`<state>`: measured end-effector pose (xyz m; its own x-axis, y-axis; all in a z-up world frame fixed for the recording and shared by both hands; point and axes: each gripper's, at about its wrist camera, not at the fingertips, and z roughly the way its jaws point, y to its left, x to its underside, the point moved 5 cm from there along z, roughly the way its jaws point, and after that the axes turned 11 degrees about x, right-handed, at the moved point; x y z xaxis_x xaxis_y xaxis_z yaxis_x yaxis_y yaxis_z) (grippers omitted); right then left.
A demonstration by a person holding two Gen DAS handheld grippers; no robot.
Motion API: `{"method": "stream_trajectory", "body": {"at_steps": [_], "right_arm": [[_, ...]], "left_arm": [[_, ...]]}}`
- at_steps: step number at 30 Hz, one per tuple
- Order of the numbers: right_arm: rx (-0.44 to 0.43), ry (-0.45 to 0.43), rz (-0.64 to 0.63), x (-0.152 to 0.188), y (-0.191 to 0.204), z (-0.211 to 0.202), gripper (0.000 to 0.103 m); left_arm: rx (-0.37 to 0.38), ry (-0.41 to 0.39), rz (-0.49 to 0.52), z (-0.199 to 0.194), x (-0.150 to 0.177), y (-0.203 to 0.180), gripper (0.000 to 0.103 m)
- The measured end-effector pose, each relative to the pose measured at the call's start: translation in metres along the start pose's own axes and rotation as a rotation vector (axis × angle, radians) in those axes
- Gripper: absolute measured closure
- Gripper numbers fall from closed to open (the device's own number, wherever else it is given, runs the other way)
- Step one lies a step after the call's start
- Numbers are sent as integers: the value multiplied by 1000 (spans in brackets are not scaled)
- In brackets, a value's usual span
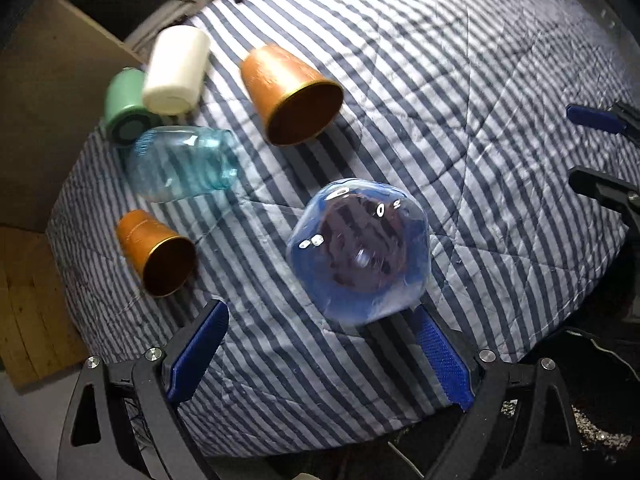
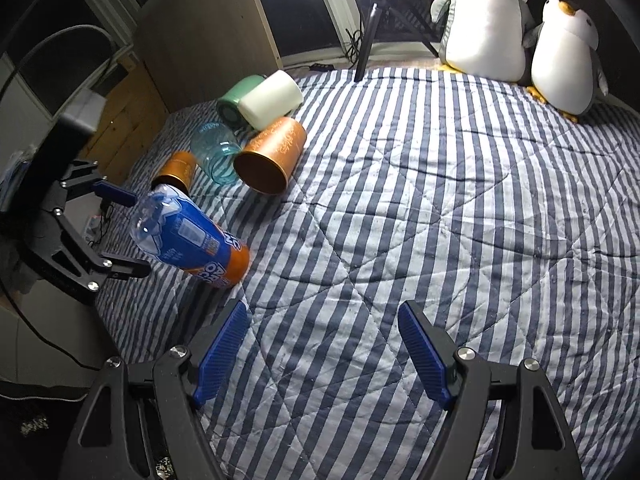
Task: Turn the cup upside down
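Note:
A clear blue plastic cup with a blue and orange label stands tilted on the striped bedcover, base up and mouth down, and is blurred in the left wrist view. My left gripper is open just behind it; the cup sits close to the right finger and well clear of the left one. From the right wrist view the cup leans toward the left gripper, whose fingers stand on either side of its raised base. My right gripper is open over bare bedcover, empty, to the right of the cup.
Lying on their sides at the bed's far left are a large copper cup, a small copper cup, a clear teal glass, a white cup and a green cup. Two plush penguins sit at the back right. A ring light stand rises behind the bed.

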<state>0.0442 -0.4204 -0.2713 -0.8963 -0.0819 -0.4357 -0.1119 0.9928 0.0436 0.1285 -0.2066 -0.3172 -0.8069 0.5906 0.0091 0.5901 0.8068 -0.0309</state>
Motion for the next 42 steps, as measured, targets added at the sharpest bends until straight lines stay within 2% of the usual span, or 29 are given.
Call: {"method": "stream_trajectory", "body": {"at_steps": [4, 7, 11, 12, 14, 16, 19, 23, 27, 31, 35, 38, 42], "right_arm": [[23, -38, -1, -5, 11, -14, 28], [45, -76, 1, -11, 23, -26, 28], [82, -146, 9, -24, 43, -47, 28], [90, -167, 13, -29, 48, -53, 28], [111, -213, 24, -40, 60, -66, 28], [134, -265, 31, -53, 72, -80, 28], [170, -357, 34, -72, 93, -109, 28], [206, -474, 42, -92, 113, -146, 24], [226, -585, 53, -106, 130, -183, 18], [249, -697, 69, -111, 141, -215, 9], [263, -766, 83, -115, 147, -236, 3], [268, -799, 109, -116, 147, -246, 3], [322, -837, 147, -120, 145, -256, 2]], "left_arm": [[13, -100, -36, -27, 15, 7, 8], [3, -223, -50, -57, 24, 16, 8], [-41, -437, -53, -107, 35, 24, 8], [-65, -520, -55, -125, 41, 27, 8], [-92, -630, -55, -150, 48, 30, 8], [-129, -761, -57, -180, 59, 34, 8], [-172, -915, -69, -221, 70, 40, 8], [-173, -1096, -131, -272, 93, 55, 7], [-175, -1243, -195, -316, 119, 69, 6], [-213, -1361, -243, -352, 147, 73, 4], [-234, -1428, -259, -375, 168, 76, 3], [-224, -1435, -268, -380, 173, 79, 1], [-227, -1441, -293, -382, 179, 83, 0]]}}
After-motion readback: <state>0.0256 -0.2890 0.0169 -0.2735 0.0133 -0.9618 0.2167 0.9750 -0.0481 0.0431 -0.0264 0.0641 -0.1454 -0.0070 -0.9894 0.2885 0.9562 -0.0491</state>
